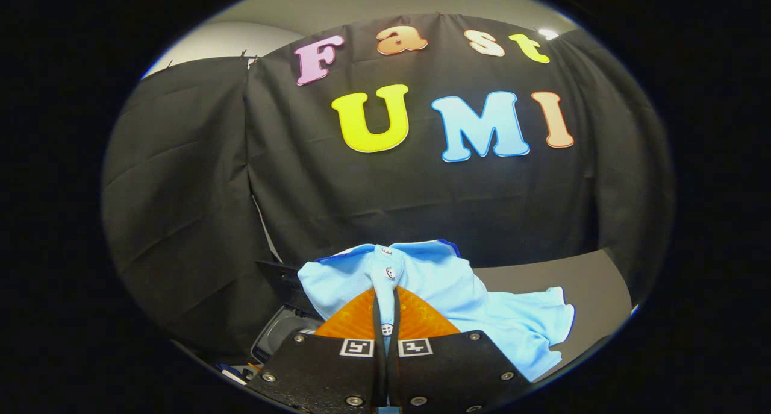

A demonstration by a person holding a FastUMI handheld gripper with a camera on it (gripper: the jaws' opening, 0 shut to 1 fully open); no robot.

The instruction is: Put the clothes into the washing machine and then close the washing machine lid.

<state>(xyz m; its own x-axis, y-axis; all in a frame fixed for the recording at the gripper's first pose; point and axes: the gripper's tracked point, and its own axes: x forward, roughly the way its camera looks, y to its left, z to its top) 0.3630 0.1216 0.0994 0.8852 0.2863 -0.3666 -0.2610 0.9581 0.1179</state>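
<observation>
Between claw fingers: light blue shirt button placket pinched tight, claw raised level above washing machine.

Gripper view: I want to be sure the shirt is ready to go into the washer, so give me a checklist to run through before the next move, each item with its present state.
1. Tongs shut on the light blue shirt: ok, both fingers pinch its buttoned placket.
2. Shirt lifted off the grey table: not ok, its right part drapes onto the surface.
3. Washing machine located: ok, a grey rim shows below and left of the fingers.
4. Lid open: cannot tell, the shirt covers most of it.
5. Drum free of other items: cannot tell, its inside is hidden.
</observation>
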